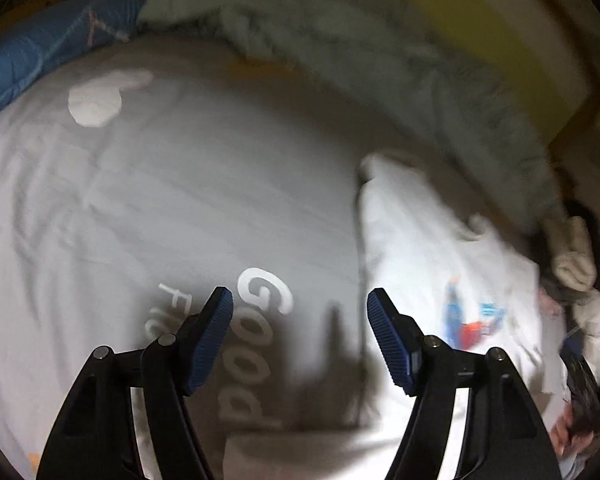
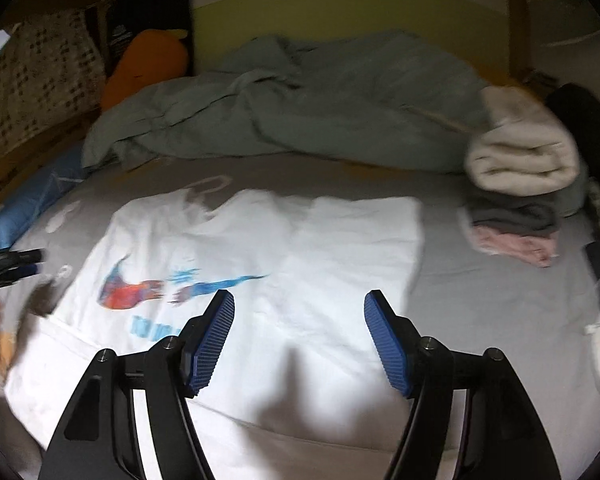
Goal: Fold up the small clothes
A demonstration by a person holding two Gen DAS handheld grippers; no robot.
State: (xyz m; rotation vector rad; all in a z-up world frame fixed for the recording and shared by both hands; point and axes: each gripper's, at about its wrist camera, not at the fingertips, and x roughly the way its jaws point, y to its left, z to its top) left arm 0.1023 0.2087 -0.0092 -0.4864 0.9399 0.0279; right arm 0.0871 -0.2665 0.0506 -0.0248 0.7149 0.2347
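Note:
A white T-shirt [image 2: 300,248] with a blue and red swoosh print [image 2: 172,284] lies spread flat on the grey bed sheet [image 2: 480,292]. My right gripper [image 2: 299,304] is open and empty, hovering just above the shirt's lower middle. My left gripper [image 1: 300,304] is open and empty over the grey sheet [image 1: 180,200], with the white T-shirt [image 1: 428,248] to its right. The left gripper also shows at the left edge of the right wrist view [image 2: 28,262], beside the shirt's left side.
A crumpled grey-green duvet [image 2: 320,108] lies behind the shirt. A stack of folded clothes [image 2: 520,184] sits at the right. An orange cushion [image 2: 148,68] and a patterned pillow [image 2: 32,76] are at the back left. A blue cloth [image 1: 40,60] lies at the sheet's far left.

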